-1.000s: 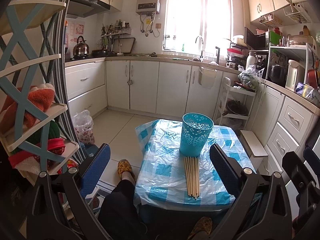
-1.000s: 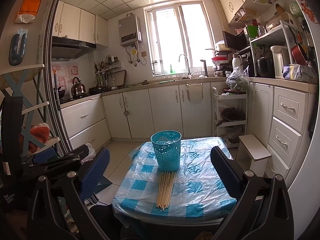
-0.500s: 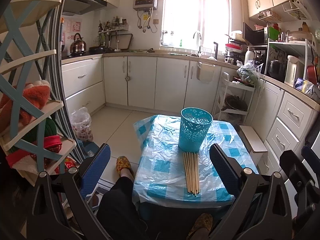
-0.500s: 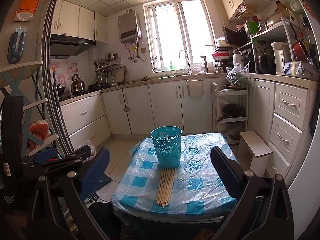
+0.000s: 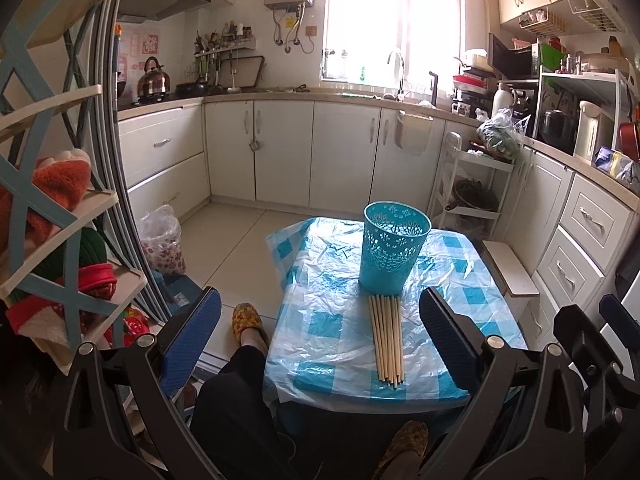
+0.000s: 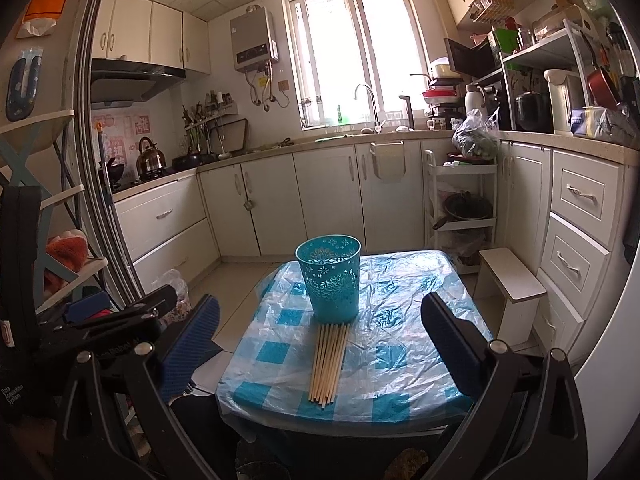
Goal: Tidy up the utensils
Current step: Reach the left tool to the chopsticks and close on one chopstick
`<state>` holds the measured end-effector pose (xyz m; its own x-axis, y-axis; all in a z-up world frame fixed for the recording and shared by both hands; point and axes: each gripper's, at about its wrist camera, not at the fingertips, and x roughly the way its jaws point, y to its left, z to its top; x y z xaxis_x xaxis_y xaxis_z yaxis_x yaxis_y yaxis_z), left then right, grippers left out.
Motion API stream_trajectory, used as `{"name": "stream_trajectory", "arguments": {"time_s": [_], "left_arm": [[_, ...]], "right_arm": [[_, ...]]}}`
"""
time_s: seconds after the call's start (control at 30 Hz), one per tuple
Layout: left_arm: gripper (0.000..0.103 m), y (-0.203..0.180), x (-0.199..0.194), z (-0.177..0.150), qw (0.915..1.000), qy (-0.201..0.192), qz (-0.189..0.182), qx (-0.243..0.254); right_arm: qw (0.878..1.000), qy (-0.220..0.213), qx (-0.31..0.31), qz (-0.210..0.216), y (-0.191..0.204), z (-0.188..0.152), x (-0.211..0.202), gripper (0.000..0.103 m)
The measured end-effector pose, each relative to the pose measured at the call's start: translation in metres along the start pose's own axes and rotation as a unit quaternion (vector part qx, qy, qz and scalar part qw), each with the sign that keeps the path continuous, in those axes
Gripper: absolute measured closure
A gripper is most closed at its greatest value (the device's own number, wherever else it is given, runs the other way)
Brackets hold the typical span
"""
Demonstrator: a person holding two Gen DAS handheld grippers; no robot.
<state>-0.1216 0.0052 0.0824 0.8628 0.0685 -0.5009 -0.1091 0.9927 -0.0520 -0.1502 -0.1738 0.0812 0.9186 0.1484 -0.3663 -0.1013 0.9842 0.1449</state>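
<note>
Pale wooden chopsticks (image 5: 387, 340) lie bundled on the table (image 5: 320, 320), far ends touching a teal cup (image 5: 394, 254). Left tongs (image 5: 320, 328) and right tongs (image 6: 320, 332) released, empty.

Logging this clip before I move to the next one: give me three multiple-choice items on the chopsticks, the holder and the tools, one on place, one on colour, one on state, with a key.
1. Where do the chopsticks lie?
A. inside the holder
B. flat on the table, in a bundle in front of the holder
C. on the floor

2. What colour is the perforated holder?
A. turquoise
B. red
C. white

3. How do the left tool and right tool stand?
A. both shut on chopsticks
B. left shut, right open
C. both open and holding nothing

Key:
1 B, the bundle lies on the checked cover, one end at the holder's base.
2 A, both views show it turquoise.
3 C, each view shows wide-apart fingers with nothing between them.
</note>
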Motion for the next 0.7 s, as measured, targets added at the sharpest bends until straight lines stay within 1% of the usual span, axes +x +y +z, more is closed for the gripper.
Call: {"name": "stream_trajectory", "arguments": {"time_s": [0.07,0.2,0.3,0.37,0.43,0.47,0.5,0.53,0.67,0.7], "left_arm": [[0.008,-0.001,0.007,-0.001,1.0,0.007,0.0,0.001],[0.008,0.003,0.03,-0.004,0.9995,0.03,0.002,-0.008],[0.008,0.007,0.047,-0.005,0.999,0.043,0.006,-0.014],[0.008,0.009,0.059,-0.006,0.9985,0.051,0.009,-0.017],[0.008,0.01,0.069,-0.007,0.9981,0.058,0.011,-0.019],[0.008,0.01,0.076,-0.007,0.9977,0.063,0.013,-0.019],[0.008,0.01,0.083,-0.008,0.9974,0.068,0.016,-0.018],[0.008,0.011,0.09,-0.01,0.997,0.073,0.018,-0.018],[0.008,0.012,0.116,-0.016,0.9945,0.1,0.022,-0.018],[0.008,0.013,0.121,-0.017,0.9939,0.106,0.023,-0.019]], "right_arm": [[1.0,0.008,0.0,-0.002,-0.003,-0.003,0.007,0.006],[0.999,0.042,-0.012,-0.019,-0.012,-0.015,0.041,0.006],[0.994,0.107,-0.013,-0.023,-0.027,-0.034,0.093,0.006],[0.988,0.152,-0.013,-0.018,-0.036,-0.048,0.13,0.01],[0.981,0.192,-0.007,-0.007,-0.044,-0.06,0.164,0.034],[0.978,0.207,0.0,-0.002,-0.048,-0.067,0.181,0.039],[0.973,0.23,0.012,0.005,-0.053,-0.073,0.203,0.048],[0.969,0.245,0.019,0.01,-0.054,-0.078,0.215,0.054],[0.963,0.268,0.023,0.012,-0.049,-0.09,0.265,0.061],[0.962,0.272,0.023,0.011,-0.047,-0.091,0.278,0.065]]}}
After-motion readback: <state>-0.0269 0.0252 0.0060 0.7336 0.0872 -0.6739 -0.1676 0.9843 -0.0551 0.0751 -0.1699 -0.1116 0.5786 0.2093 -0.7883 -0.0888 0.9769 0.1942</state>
